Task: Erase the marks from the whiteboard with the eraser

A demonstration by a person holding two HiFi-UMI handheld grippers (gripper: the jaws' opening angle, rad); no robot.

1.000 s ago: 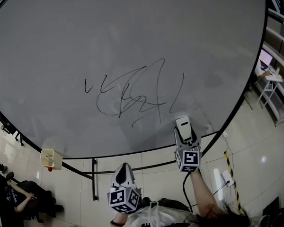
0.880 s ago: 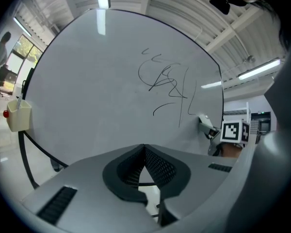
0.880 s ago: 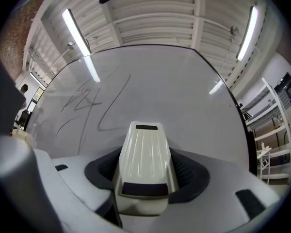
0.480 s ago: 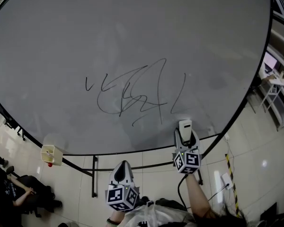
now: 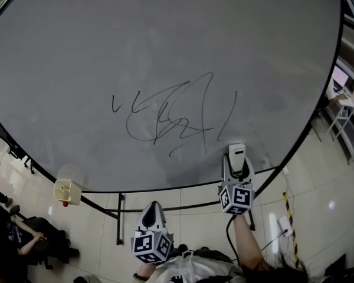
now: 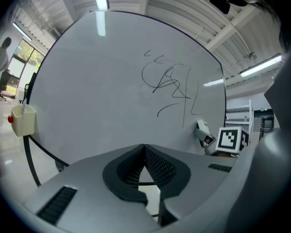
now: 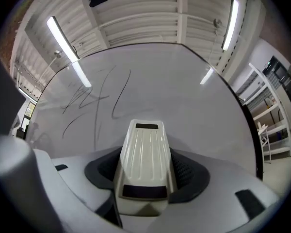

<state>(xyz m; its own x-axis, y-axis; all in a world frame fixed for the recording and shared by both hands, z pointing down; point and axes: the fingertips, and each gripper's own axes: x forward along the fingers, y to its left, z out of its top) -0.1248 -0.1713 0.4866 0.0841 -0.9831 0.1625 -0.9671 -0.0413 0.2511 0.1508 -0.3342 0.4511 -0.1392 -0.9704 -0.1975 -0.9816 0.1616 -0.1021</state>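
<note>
A large whiteboard (image 5: 106, 52) fills the head view, with black scribbled marks (image 5: 165, 119) near its lower middle. My right gripper (image 5: 236, 161) is shut on a white eraser (image 5: 236, 152), held near the board's lower edge, just right of and below the marks. In the right gripper view the eraser (image 7: 144, 157) sits between the jaws, pointing at the board, with the marks (image 7: 94, 98) up to the left. My left gripper (image 5: 153, 217) hangs lower, away from the board, shut with nothing in it (image 6: 144, 161). The marks (image 6: 169, 84) also show in the left gripper view.
A small cream box (image 5: 66, 191) hangs at the board's lower left edge. The board's black stand (image 5: 119, 226) runs below it. A seated person (image 5: 12, 234) is at the lower left. White shelving (image 5: 348, 117) stands at the right. A cable trails from the right gripper.
The right gripper with the eraser has shifted slightly to the right along the board's lower edge. The marks are unchanged. The left gripper has barely moved.
</note>
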